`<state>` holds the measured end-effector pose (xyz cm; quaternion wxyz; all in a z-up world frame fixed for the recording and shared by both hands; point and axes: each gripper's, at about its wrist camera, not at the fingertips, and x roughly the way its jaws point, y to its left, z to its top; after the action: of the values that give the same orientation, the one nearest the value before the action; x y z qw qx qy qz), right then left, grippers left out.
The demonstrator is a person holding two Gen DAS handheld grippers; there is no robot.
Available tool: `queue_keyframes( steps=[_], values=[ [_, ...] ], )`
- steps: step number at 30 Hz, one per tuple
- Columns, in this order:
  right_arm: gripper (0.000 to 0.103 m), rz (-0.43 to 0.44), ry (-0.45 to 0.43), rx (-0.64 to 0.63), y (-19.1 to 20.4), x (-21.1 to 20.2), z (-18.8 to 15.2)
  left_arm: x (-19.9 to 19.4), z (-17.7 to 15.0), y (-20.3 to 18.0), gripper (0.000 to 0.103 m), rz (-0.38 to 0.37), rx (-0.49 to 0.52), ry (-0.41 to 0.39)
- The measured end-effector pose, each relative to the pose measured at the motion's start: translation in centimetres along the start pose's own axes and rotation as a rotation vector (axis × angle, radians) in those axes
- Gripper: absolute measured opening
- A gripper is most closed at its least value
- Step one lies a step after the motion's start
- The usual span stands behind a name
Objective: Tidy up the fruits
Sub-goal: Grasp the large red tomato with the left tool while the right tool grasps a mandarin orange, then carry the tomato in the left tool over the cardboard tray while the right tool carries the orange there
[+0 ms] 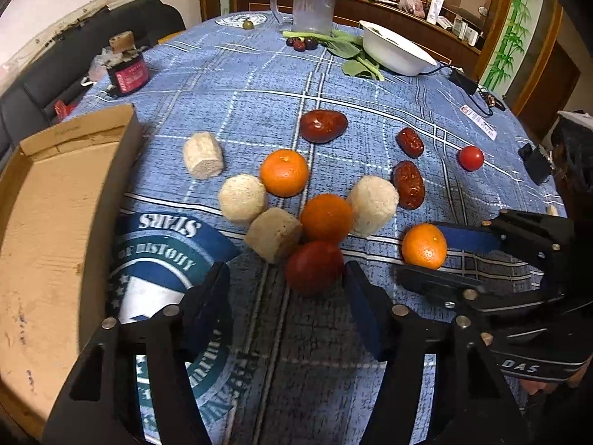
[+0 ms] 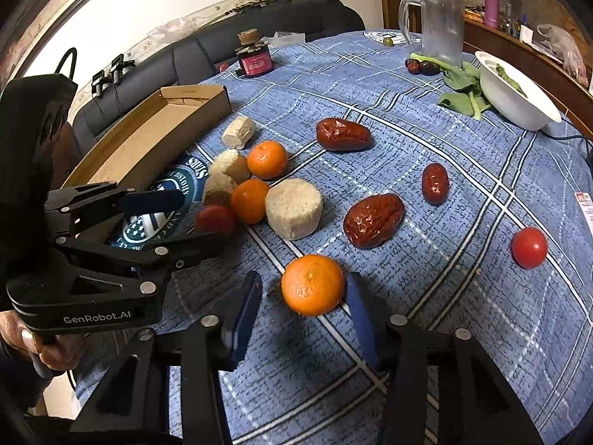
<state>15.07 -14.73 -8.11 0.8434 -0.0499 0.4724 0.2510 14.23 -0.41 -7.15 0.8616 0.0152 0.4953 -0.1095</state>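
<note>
Right fingers point(image 2: 302, 315) bracket lone mandarin point(image 2: 312, 284), one pad touching, other apart: centre before squeezing. Left fingers point(image 1: 287, 289) stand wide around tomato point(image 1: 314, 267) nearest mandarin cluster, clear of cardboard tray point(image 1: 44, 200) on bench point(image 1: 259, 85).

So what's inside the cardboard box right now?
Nothing visible: the cardboard box shows only its bare brown floor in both views. The near end is cut off by the left gripper in the right wrist view, so that corner can't be checked.
</note>
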Motion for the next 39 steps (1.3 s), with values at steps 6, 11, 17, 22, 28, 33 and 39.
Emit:
queue_keyframes(
  steps=[6,11,17,22,28,33,39],
  values=[
    [0.034,-0.013,-0.013,0.0,-0.2,-0.1,-0.2,0.2,0.1,-0.1,0.033,-0.067,-0.011,0.005],
    [0.034,-0.02,-0.03,0.016,-0.3,-1.2,-0.7,-1.0,-0.3,0.0,0.028,-0.061,-0.007,-0.012],
    [0.034,-0.011,-0.057,0.031,0.1,-3.2,-1.7,-2.8,-1.5,0.8,0.028,-0.064,-0.024,-0.025],
    [0.034,-0.006,-0.068,0.028,1.2,-4.3,-2.3,-4.4,-2.8,1.1,0.028,-0.046,-0.024,-0.043],
    [0.034,0.007,-0.081,0.019,3.0,-5.4,-2.8,-6.5,-4.1,1.7,0.028,-0.013,-0.03,-0.071],
    [0.034,0.013,-0.087,0.006,4.4,-6.0,-3.1,-7.8,-4.9,2.3,0.029,0.02,-0.022,-0.095],
    [0.033,0.023,-0.09,-0.019,6.3,-6.4,-3.0,-9.0,-5.6,3.2,0.029,0.042,-0.024,-0.117]
  ],
)
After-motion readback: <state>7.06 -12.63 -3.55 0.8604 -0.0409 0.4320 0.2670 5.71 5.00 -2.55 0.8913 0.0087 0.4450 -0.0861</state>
